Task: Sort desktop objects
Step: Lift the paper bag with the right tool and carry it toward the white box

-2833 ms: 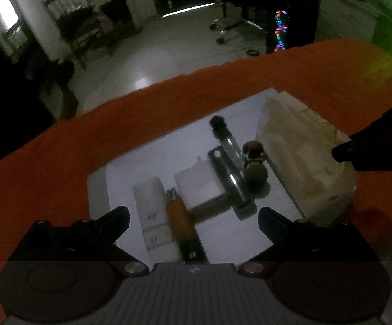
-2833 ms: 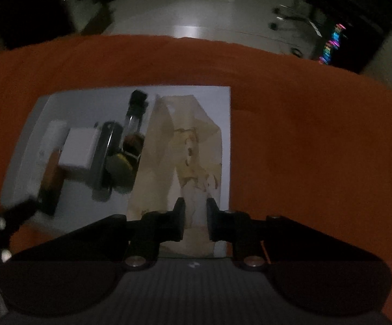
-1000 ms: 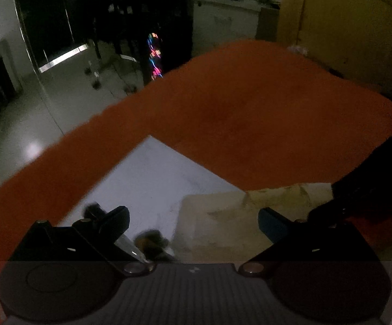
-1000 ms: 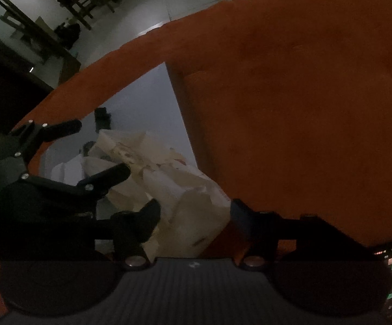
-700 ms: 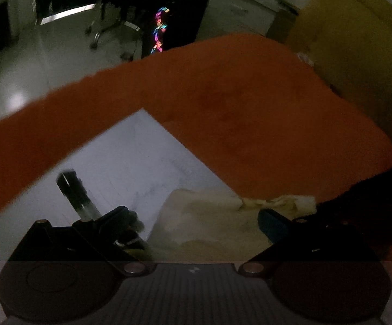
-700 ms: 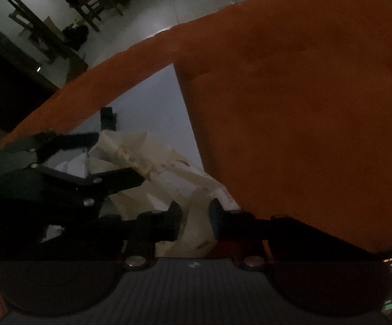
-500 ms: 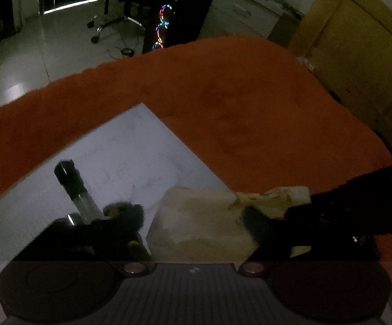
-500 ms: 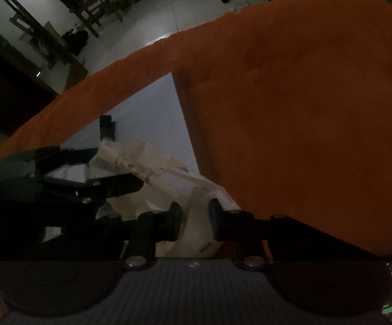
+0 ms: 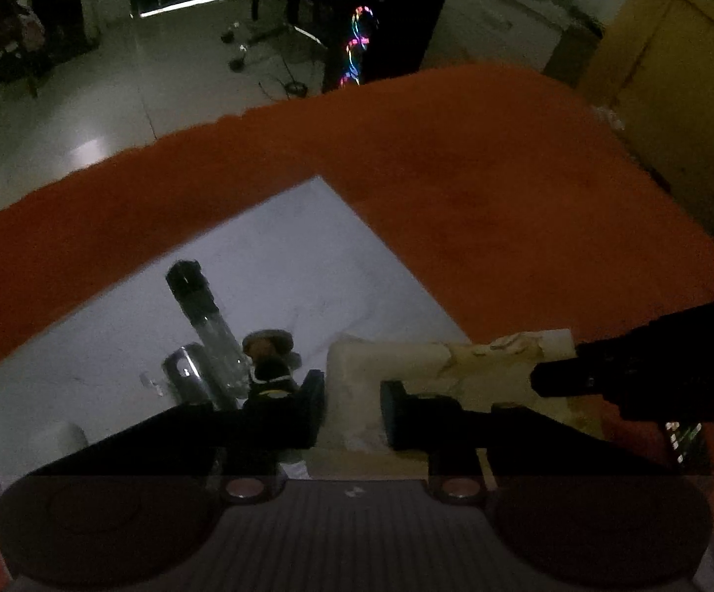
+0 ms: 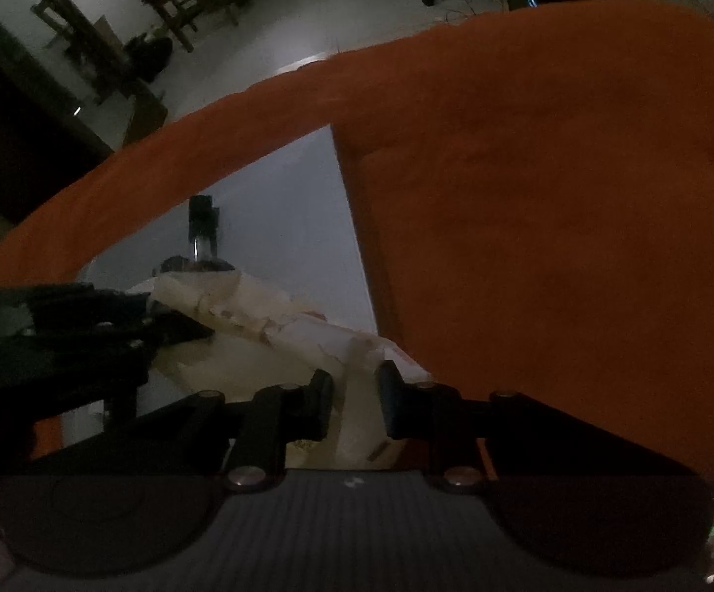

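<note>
Left wrist view: the left hand-held gripper (image 9: 351,409) is seen pinched narrow on the near edge of a cream plastic bag (image 9: 455,370), which lies on a white sheet (image 9: 283,266) spread over the orange-covered bench (image 9: 505,187). The far end of the same bag is gripped by the right hand-held gripper (image 9: 554,377), which enters this view from the right. In the right wrist view the right hand-held gripper (image 10: 354,407) is shown with its jaws still closing the last little way, a fold of the bag (image 10: 268,325) between the pads and apparently already pressed. The left hand-held gripper (image 10: 179,325) is seen there at the left, on the bag's other end.

Little of the sorting can be judged as done. The small things are still gathered on the sheet just beside the bag: a clear tube with a black cap (image 9: 201,315), a shiny metal piece (image 9: 187,380), a small dark figure (image 9: 270,360) and a white block (image 9: 56,439) at the lower left. None of them is seen inside the bag, though its inside is hidden.

The step in hand is judged to be the opening or lifting of the bag with both grips. The things beside it remain to be picked up and put away.
</note>
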`<state>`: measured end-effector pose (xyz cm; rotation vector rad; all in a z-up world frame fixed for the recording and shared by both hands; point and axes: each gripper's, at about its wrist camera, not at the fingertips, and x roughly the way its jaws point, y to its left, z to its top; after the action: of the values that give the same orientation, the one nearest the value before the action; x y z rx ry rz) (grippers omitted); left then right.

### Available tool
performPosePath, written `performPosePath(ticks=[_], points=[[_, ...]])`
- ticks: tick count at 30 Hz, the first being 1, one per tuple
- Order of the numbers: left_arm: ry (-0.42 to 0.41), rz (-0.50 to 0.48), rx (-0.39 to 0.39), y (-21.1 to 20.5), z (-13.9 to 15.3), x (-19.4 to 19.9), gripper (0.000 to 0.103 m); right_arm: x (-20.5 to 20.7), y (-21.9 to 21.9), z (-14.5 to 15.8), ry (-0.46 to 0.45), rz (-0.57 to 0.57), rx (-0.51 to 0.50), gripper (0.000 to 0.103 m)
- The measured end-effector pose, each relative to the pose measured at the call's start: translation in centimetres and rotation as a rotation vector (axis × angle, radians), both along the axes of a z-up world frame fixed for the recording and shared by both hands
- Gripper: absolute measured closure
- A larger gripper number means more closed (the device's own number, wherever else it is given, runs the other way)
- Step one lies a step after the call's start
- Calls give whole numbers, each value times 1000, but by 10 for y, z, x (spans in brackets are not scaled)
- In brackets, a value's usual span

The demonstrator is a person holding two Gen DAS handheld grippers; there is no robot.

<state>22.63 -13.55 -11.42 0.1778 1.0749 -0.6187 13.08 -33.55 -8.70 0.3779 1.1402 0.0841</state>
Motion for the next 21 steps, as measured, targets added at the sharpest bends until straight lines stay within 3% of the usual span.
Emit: performPosePath(ticks=[11, 21], points=[[-73, 88, -58, 14, 75, -23, 85, -19, 8, 74, -120, -11, -20, 86], [-127, 167, -65, 44, 144, -94, 85, -70, 36, 138, -193, 29, -29, 86]])
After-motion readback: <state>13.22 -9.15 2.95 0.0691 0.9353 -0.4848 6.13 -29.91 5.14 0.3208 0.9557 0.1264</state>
